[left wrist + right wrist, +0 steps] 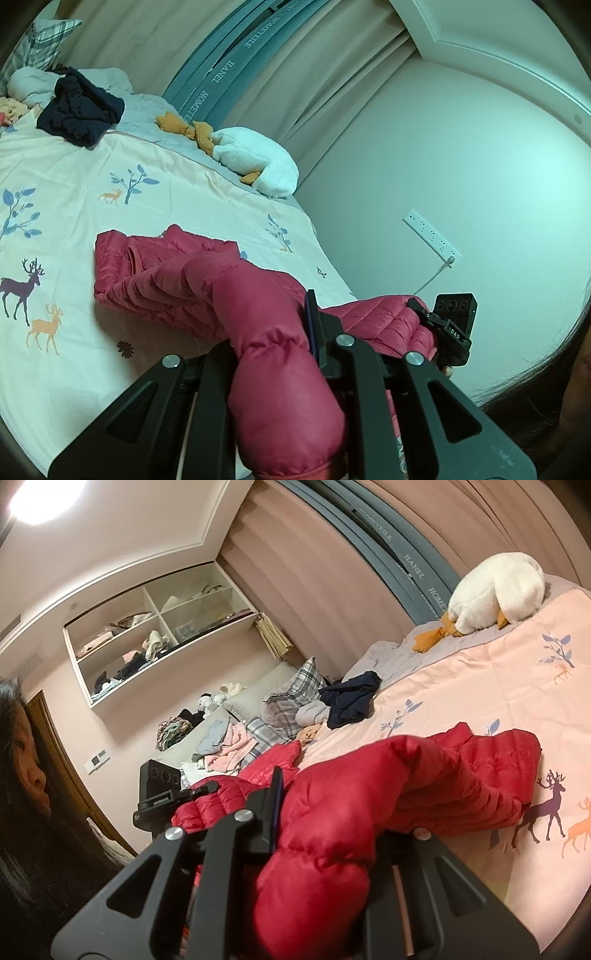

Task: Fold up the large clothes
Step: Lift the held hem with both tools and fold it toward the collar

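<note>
1. Left gripper [273,354]: the jaws are all but closed on a padded sleeve of the red down jacket [166,273]. One dark finger [314,325] shows at the sleeve's right side; the other is hidden behind the fabric. The sleeve bulges out of the grip toward the camera.
2. Red down jacket, main body: lies bunched on the bed [110,177], on the deer-printed cover, ahead of both grippers. The collar end sits furthest from the cameras; the near portion is lifted clear of the cover where the sleeves are held.
3. Right gripper [332,834]: the jaws are nearly closed, with the jacket's other sleeve between them. One dark finger [273,808] presses the fabric's left side; the opposite one is covered. In the left wrist view this gripper appears at the right, at the quilted cuff end.
4. Other stock on the bed: a dark navy garment [81,110], crumpled, well apart from the jacket; a white plush goose [258,162] near the curtain; plaid pillows [295,686] and loose clothes at the head end.
5. Step in hand, as judged: both sleeves gathered and raised, ahead of the first fold.
6. Next move, as judged: carry the sleeves inward across the jacket's chest and lay them flat, keeping even tension so the slippery quilting does not slide.
</note>
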`<action>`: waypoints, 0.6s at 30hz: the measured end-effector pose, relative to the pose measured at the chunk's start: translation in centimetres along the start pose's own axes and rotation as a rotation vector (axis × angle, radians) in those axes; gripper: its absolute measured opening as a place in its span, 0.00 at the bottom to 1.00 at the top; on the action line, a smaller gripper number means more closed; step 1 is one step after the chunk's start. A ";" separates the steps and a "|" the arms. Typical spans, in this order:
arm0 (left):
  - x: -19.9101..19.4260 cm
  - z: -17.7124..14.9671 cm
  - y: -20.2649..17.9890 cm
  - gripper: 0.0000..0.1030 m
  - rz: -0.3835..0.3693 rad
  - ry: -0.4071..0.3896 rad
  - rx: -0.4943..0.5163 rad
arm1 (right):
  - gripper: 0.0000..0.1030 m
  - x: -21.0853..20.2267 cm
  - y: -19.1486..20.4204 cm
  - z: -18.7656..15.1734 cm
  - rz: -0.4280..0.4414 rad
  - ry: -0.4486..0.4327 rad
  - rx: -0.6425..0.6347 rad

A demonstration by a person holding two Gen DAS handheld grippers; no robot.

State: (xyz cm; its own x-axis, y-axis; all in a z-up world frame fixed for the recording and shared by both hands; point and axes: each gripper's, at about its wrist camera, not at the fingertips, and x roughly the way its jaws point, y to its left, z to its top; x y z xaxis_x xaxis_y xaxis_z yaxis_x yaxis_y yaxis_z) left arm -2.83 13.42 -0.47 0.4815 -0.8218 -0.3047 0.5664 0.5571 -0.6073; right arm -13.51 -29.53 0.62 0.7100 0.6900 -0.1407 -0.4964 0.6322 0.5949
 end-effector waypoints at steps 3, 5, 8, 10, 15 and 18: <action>0.0 -0.1 0.0 0.14 0.003 0.001 -0.006 | 0.17 0.0 0.0 -0.1 -0.006 -0.002 0.010; 0.2 0.0 0.1 0.14 0.004 0.002 -0.010 | 0.17 0.1 -0.1 -0.1 -0.008 -0.002 0.016; 0.4 0.0 0.4 0.14 0.008 0.003 -0.020 | 0.17 0.3 -0.2 0.0 -0.017 0.000 0.026; 0.5 -0.1 0.7 0.14 0.015 0.004 -0.032 | 0.17 0.7 -0.4 0.1 -0.027 0.001 0.036; 0.9 -0.1 1.2 0.14 0.039 0.004 -0.052 | 0.17 1.3 -1.2 0.2 -0.055 -0.007 0.065; 1.2 0.0 1.8 0.14 0.048 0.001 -0.065 | 0.17 1.6 -1.9 0.4 -0.071 -0.017 0.085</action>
State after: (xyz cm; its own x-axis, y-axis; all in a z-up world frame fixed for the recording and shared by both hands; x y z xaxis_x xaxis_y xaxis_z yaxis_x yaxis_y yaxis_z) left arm -1.22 13.38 -1.90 0.5061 -0.7947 -0.3353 0.4985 0.5867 -0.6382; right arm -11.25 -29.75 -0.46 0.7510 0.6376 -0.1718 -0.4004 0.6466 0.6493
